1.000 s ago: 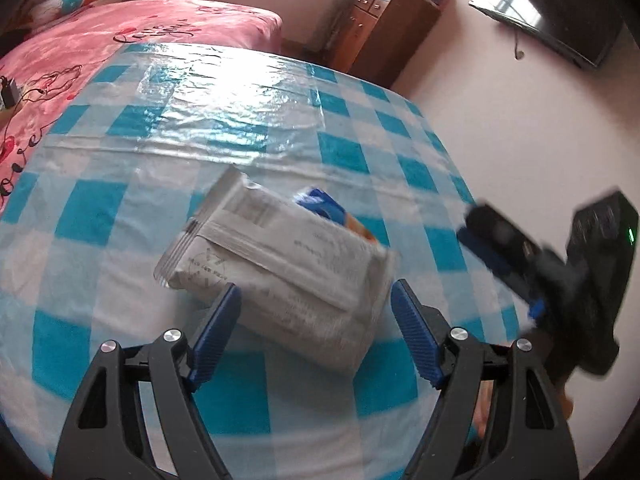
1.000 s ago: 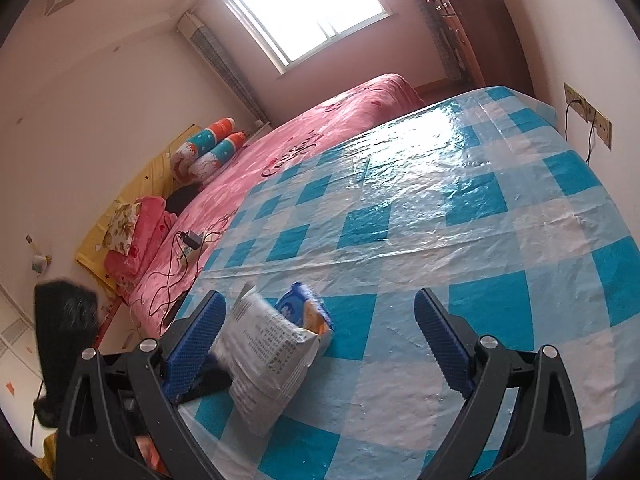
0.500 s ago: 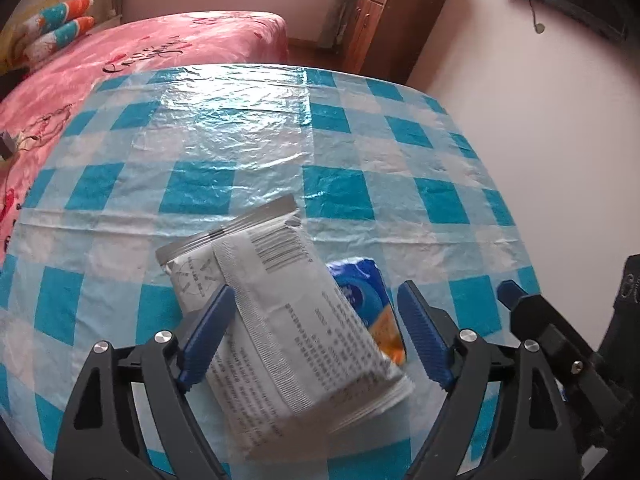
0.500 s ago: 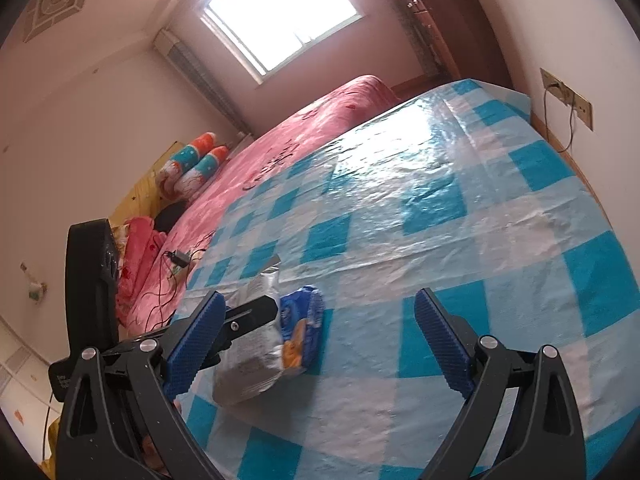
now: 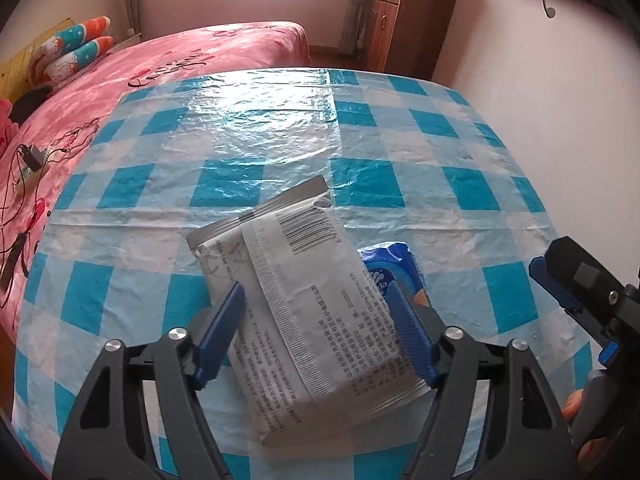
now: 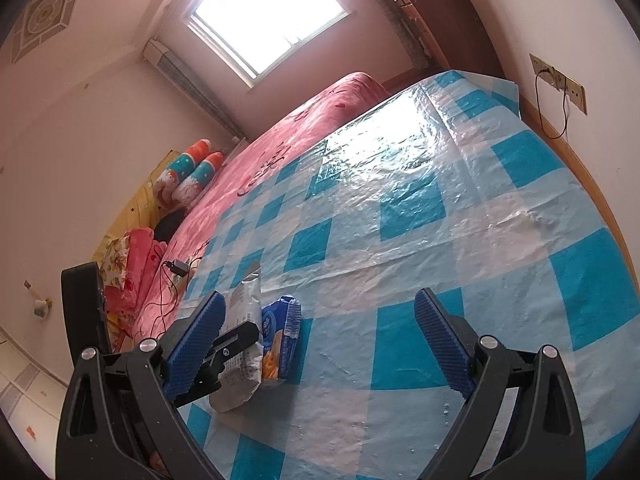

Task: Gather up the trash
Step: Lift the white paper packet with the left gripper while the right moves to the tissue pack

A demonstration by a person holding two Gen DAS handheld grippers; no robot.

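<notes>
My left hand-held gripper [image 5: 318,328] points down at the desk [image 5: 256,128], which wears a shiny blue-and-white checked plastic cover. Its jaws are closing around a silver-grey wrapper [image 5: 296,312] with a barcode and small printed text on the face turned up to me. The wrapper lies flat on the desk, slanted, with its sealed end pointing away from me and its near end between the two blue fingers [image 5: 222,330]. The pads sit right at its edges; I cannot tell whether they are pressing on it yet.

Just beside the wrapper, touching its right edge and partly tucked under it, lies a smaller blue and orange packet [image 5: 400,268]. From my right wrist view the same two pieces of trash sit at the near left of the desk, the silver-grey wrapper [image 6: 240,364] on the left and the blue and orange packet [image 6: 282,336] against its right side.

My right hand-held gripper [image 6: 320,348] stands released, its blue fingers wide apart, with only bare checked cover between them. It is near the trash, to its right, touching nothing. In the left wrist view it shows at the right edge [image 5: 576,296].

Beyond the desk is a bed [image 5: 168,64] with a pink cover, a charger and cable [image 5: 30,160] lying on it, and a wooden cabinet [image 5: 408,20] by the far wall.
</notes>
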